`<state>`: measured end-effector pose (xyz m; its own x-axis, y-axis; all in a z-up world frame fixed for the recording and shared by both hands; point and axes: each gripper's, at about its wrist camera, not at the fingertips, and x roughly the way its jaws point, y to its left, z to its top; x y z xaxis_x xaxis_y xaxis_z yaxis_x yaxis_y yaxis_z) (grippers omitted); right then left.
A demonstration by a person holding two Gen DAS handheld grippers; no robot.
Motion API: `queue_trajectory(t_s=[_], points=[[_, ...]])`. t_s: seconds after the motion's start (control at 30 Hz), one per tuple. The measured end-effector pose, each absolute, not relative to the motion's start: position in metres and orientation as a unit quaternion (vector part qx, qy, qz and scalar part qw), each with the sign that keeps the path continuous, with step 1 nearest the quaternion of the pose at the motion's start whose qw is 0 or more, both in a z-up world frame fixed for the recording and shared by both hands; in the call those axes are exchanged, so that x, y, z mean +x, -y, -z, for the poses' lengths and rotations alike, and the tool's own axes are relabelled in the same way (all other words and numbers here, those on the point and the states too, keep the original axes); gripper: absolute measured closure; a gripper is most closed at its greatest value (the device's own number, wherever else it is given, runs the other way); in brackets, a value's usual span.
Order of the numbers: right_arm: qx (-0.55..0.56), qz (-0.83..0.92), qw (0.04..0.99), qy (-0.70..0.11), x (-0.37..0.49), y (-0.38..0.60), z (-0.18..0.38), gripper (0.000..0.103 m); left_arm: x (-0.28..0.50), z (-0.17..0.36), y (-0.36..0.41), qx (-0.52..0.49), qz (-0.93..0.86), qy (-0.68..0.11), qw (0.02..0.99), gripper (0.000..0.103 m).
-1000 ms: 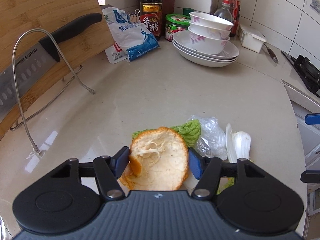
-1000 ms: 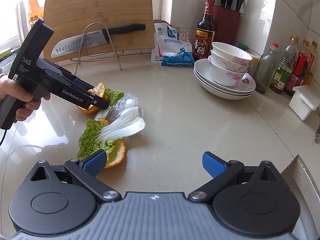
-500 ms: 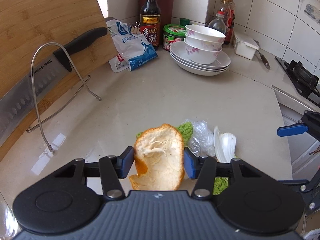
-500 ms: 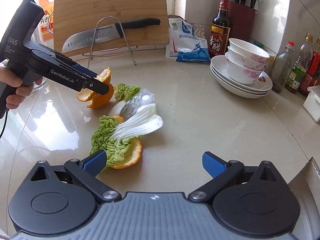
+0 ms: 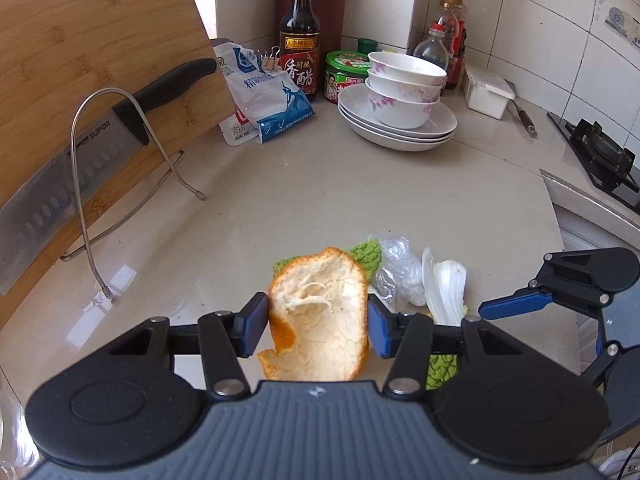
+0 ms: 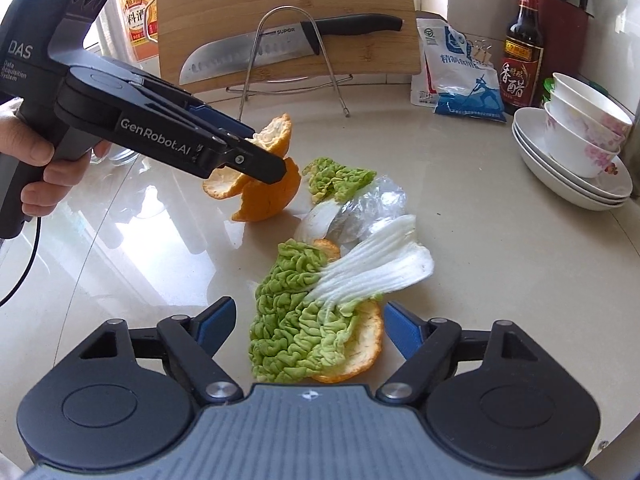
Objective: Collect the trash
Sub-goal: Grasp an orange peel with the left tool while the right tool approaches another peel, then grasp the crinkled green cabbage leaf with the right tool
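Orange peel (image 5: 320, 316) sits pinched between the left gripper (image 5: 318, 322) pads, raised off the counter (image 5: 320, 184) for carrying away; right gripper (image 6: 308, 326) gapes around the near cabbage leaf (image 6: 296, 328), apparently lining up a grab

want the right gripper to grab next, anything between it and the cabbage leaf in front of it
Nothing visible. The right gripper is open, its fingers straddling the cabbage leaf, which lies on an orange peel. The left gripper holds another peel off to the side.
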<state>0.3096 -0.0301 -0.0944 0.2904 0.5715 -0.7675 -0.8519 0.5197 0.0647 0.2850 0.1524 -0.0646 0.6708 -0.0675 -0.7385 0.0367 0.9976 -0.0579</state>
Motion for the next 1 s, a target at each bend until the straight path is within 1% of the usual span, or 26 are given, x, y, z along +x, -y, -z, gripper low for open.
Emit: queue_trajectory(t_s=[0.13,0.3,0.53,0.73,0.8,0.93,1.0], points=[[-0.234,-0.437,0.786,-0.369,0.304,0.030,0.102,0.022,0.285,0.065,-0.152,-0.019,0.028,-0.404,0.914,0.052],[-0.243,-0.423,0.790,-0.372,0.309,0.048,0.101,0.022,0.285,0.065,-0.152,-0.018,0.029,-0.405,0.914,0.052],[-0.228,-0.411,0.797,-0.379,0.316,0.068,0.091,0.022,0.284,0.063,-0.148,-0.011,0.037,-0.406,0.913,0.052],[-0.196,-0.433,0.794,-0.379,0.314,0.055,0.087,0.022,0.286,0.063,-0.146,-0.004,0.045,-0.407,0.912,0.052],[-0.197,-0.430,0.796,-0.377,0.314,0.045,0.089,0.025,0.287,0.063,-0.145,-0.003,0.048,-0.408,0.912,0.052],[-0.213,-0.427,0.794,-0.377,0.311,0.031,0.093,0.035,0.287,0.063,-0.145,0.001,0.051,-0.409,0.911,0.052],[-0.213,-0.420,0.794,-0.383,0.313,0.030,0.096,0.036,0.286,0.063,-0.145,0.003,0.053,-0.409,0.911,0.052]])
